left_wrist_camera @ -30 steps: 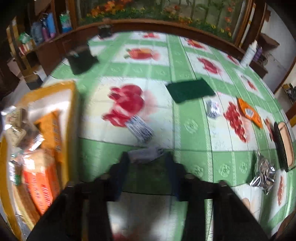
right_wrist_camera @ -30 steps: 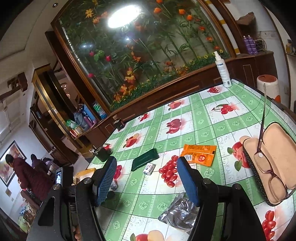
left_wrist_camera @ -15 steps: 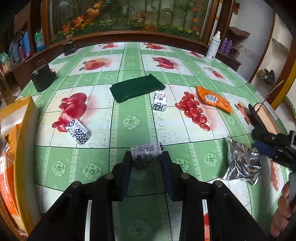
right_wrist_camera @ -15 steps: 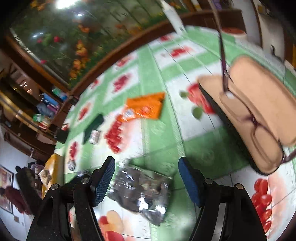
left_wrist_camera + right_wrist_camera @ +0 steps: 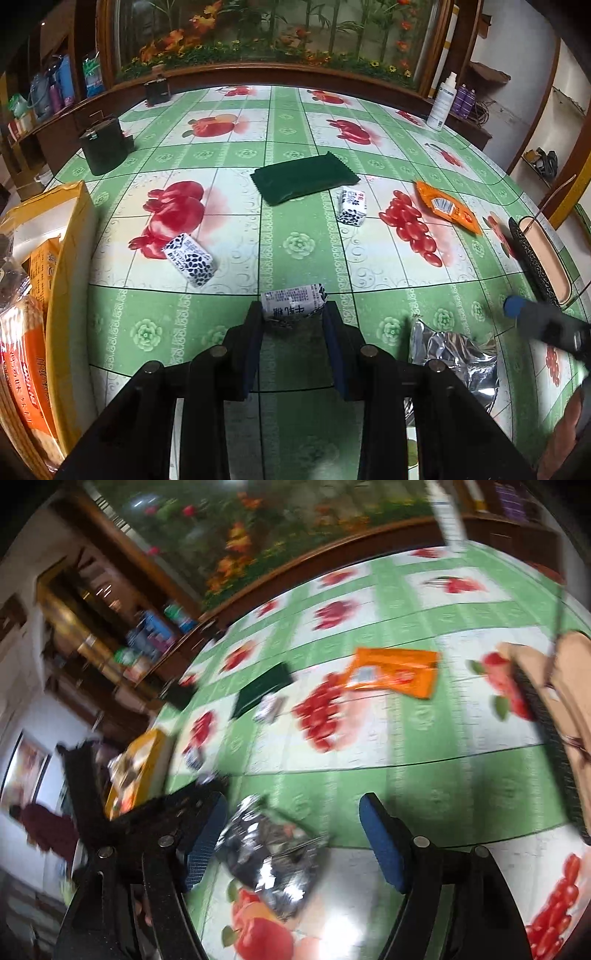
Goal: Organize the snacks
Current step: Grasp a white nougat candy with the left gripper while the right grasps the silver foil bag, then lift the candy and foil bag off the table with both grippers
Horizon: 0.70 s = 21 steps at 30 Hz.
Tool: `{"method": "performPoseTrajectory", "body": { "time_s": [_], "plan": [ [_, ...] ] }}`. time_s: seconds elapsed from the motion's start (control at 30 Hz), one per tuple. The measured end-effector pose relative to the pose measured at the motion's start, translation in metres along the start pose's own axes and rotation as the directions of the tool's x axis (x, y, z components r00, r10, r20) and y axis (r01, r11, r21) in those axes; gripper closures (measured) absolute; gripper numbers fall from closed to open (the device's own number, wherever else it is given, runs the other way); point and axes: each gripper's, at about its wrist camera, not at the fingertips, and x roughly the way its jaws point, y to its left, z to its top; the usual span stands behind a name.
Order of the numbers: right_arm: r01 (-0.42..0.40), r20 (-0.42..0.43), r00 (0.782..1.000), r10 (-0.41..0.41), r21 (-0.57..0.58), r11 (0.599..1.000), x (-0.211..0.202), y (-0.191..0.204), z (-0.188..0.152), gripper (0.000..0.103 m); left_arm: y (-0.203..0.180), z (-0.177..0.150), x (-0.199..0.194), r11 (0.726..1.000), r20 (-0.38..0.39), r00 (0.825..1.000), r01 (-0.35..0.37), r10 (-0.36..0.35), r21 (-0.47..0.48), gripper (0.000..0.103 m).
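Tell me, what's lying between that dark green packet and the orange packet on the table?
A small white candy lies between the dark green packet and the orange packet, clearest in the left wrist view.

**Snacks spread across bench**

Left edge: box holding packets. Mid-bench: flat pack, one candy just right of it, another candy nearer, leftward. Far right: sachet, beyond it glasses case. Near right: foil bag.

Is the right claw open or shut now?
Open. The right claw has its blue pads wide apart, above the foil bag, gripping nothing.
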Motion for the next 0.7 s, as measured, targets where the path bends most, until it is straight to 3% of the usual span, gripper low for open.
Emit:
{"method": "performPoseTrajectory", "body": {
  "time_s": [0.07,0.23,0.4,0.5,0.57,0.7],
  "plan": [
    [-0.046,-0.037,0.998,0.043,-0.086,0.995,0.007,0.017,-0.004,0.024,0.001,0.000,0.000,1.000,0.001,1.000,-0.006,0.006,-0.003,0.072],
    [-0.035,-0.084,0.996,0.010,-0.309,0.950,0.020,0.054,-0.022,0.024,0.007,0.000,-0.001,1.000,0.002,1.000,-0.013,0.014,-0.022,0.072],
    [0.100,-0.055,0.988,-0.147,-0.499,0.861,0.030,0.073,-0.043,0.024,0.007,0.000,-0.001,1.000,0.003,1.000,-0.022,0.022,-0.014,0.072],
    [0.187,-0.043,0.969,-0.243,-0.515,0.836,0.040,0.066,-0.044,0.025,0.007,0.000,-0.001,1.000,0.003,1.000,-0.023,0.023,-0.014,0.072],
    [0.185,-0.058,0.967,-0.247,-0.502,0.845,0.042,0.062,-0.044,0.034,0.007,-0.001,-0.001,1.000,0.004,1.000,-0.029,0.029,-0.008,0.072],
    [0.206,-0.038,0.965,-0.260,-0.502,0.840,0.042,0.061,-0.044,0.038,0.004,-0.001,0.000,0.999,0.008,0.999,-0.041,0.041,0.010,0.072]
  ]
}}
